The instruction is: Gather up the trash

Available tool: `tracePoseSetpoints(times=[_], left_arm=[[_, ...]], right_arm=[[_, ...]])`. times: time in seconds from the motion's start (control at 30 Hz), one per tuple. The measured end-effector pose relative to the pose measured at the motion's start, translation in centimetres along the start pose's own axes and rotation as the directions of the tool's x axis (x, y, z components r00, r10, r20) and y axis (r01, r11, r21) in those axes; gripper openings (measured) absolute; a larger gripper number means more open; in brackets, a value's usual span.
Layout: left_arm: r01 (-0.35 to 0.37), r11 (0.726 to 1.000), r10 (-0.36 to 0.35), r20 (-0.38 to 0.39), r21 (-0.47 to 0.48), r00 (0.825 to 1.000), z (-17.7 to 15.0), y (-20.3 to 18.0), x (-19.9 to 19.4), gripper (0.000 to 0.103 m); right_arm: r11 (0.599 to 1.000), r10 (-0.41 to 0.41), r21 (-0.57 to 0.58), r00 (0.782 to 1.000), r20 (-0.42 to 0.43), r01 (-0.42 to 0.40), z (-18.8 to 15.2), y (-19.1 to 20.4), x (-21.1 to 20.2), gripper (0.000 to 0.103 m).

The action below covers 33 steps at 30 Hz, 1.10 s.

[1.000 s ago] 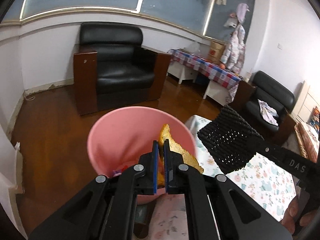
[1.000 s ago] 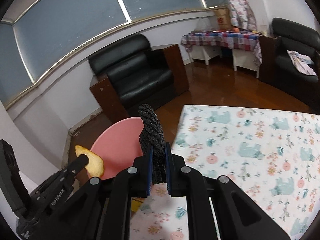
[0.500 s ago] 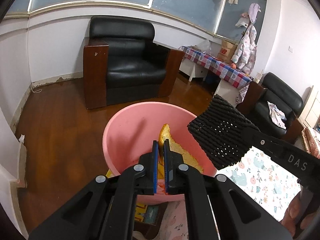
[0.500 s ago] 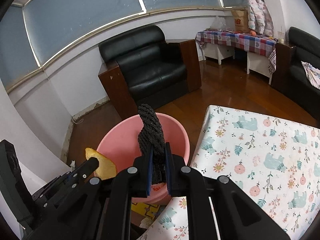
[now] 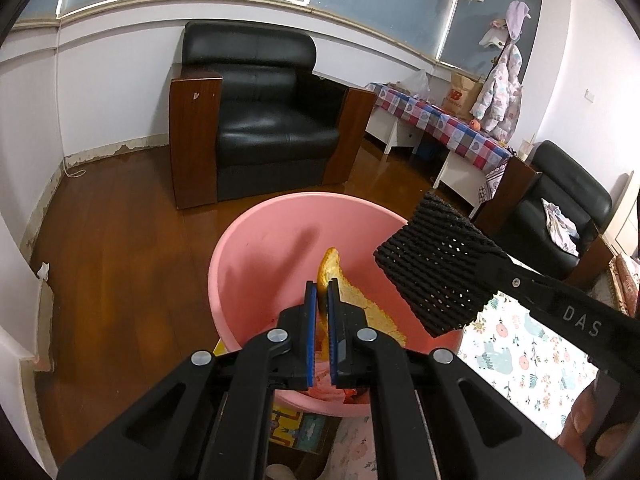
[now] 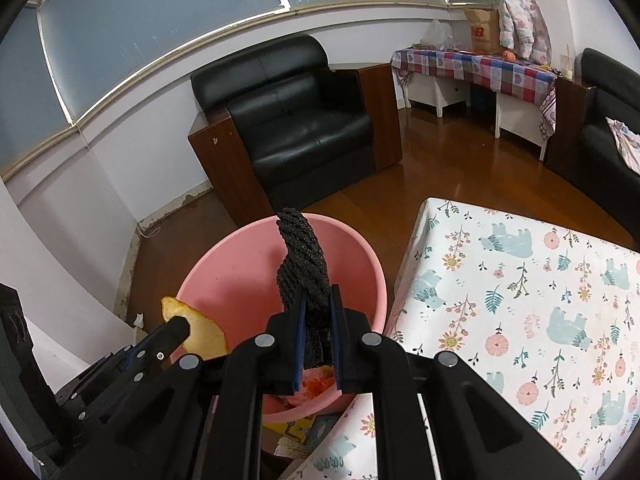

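A pink plastic bin point(image 5: 256, 264) point(image 6: 240, 272) stands on the wooden floor beside the table, with scraps of trash at its bottom. My left gripper point(image 5: 321, 292) is shut on a yellow-orange piece of peel point(image 5: 360, 300) and holds it above the bin's opening. The peel point(image 6: 196, 326) also shows at the lower left of the right wrist view, over the bin's near rim. My right gripper point(image 6: 318, 300) is shut on a black foam net sleeve point(image 6: 302, 264) point(image 5: 438, 268), which hangs over the bin's right side.
The table point(image 6: 520, 320) with a floral and bear-print cloth lies to the right of the bin. A black armchair point(image 5: 256, 120) stands behind it. Further back are a table with a checked cloth point(image 5: 436, 120) and a second armchair point(image 5: 560, 204). A hand point(image 5: 588, 420) holds the right gripper.
Both grippers have moved toward the bin and sunk a little, still holding their items. The bin now looms larger, and the peel and the net sleeve stand over its opening.
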<state>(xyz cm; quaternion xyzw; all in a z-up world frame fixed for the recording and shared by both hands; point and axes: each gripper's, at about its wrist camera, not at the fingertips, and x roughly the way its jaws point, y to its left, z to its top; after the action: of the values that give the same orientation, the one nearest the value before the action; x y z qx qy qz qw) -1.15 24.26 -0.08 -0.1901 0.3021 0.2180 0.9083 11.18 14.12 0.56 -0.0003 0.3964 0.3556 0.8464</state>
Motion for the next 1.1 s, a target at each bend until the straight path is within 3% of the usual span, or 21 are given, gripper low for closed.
tracePoseSetpoints(times=[0.23,0.33,0.4,0.53,0.57,1.1], left_arm=[[0.015,1.0,-0.015,0.0,-0.006,1.0,0.0,0.3,0.4,0.005],[0.016,1.0,-0.016,-0.008,-0.001,1.0,-0.1,0.5,0.6,0.005],[0.01,1.0,-0.01,-0.02,0.0,1.0,-0.1,0.5,0.8,0.009],[0.022,1.0,-0.022,-0.013,-0.007,1.0,0.2,0.5,0.8,0.033],[0.027,1.0,-0.028,-0.011,-0.009,1.0,0.2,0.5,0.8,0.035],[0.055,0.998,-0.056,0.03,0.014,0.998,0.2,-1.6,-1.7,0.036]], right_arm=[[1.0,0.01,0.003,1.0,-0.015,-0.01,-0.2,-0.1,1.2,0.011],[1.0,0.017,0.001,1.0,-0.019,-0.017,-0.2,-0.1,1.4,0.023],[1.0,0.018,0.004,1.0,-0.011,-0.018,-0.3,-0.2,1.4,0.042],[1.0,0.022,-0.001,1.0,-0.001,-0.022,-0.3,-0.3,1.1,0.042],[1.0,0.022,-0.003,1.0,0.002,-0.022,-0.2,-0.4,1.0,0.042],[0.999,0.04,-0.03,0.999,0.027,-0.039,-2.6,-1.7,-3.5,0.046]])
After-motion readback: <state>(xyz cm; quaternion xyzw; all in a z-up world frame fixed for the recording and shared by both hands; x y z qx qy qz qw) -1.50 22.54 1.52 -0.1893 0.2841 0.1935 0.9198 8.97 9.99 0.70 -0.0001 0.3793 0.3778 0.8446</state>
